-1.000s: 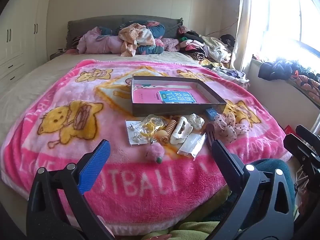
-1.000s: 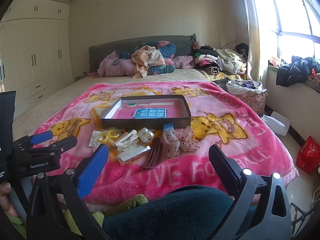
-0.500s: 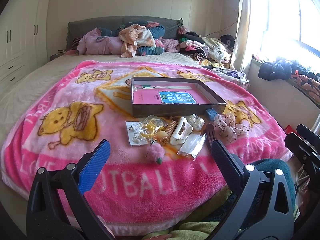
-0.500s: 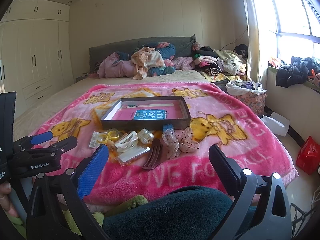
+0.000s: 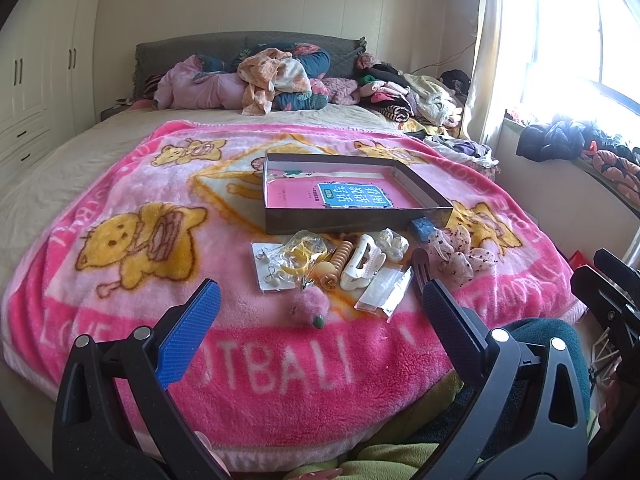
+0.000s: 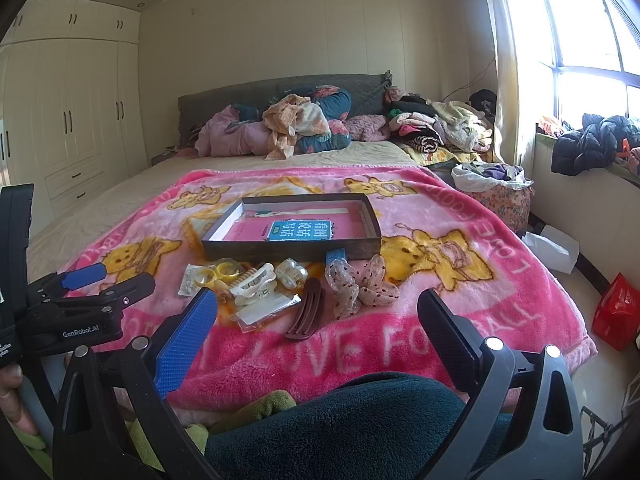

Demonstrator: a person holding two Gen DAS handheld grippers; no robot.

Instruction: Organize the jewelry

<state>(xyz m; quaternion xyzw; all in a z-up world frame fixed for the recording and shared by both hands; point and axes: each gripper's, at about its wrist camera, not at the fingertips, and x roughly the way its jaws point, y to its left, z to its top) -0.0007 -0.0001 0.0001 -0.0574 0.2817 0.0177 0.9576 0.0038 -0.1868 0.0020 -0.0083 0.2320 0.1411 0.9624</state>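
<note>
On the bed's pink blanket [image 5: 120, 184], the left tool [image 5: 320, 308] gapes wide, holding nothing; ahead lie an earring card [image 5: 272, 266], white claw clip [image 5: 362, 264] and dotted bow [image 5: 460, 254] before the open box [image 5: 352, 222]; the right tool [image 6: 318, 308] is likewise wide open, empty

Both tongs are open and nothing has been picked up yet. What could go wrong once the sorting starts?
Possible snags: the white claw clip lies against the coiled hair tie and a clear packet, so closing on one may drag the others. The earring card lies flat in plush blanket and may resist pinching. The left tongs and right tongs point at one pile and might collide.
</note>
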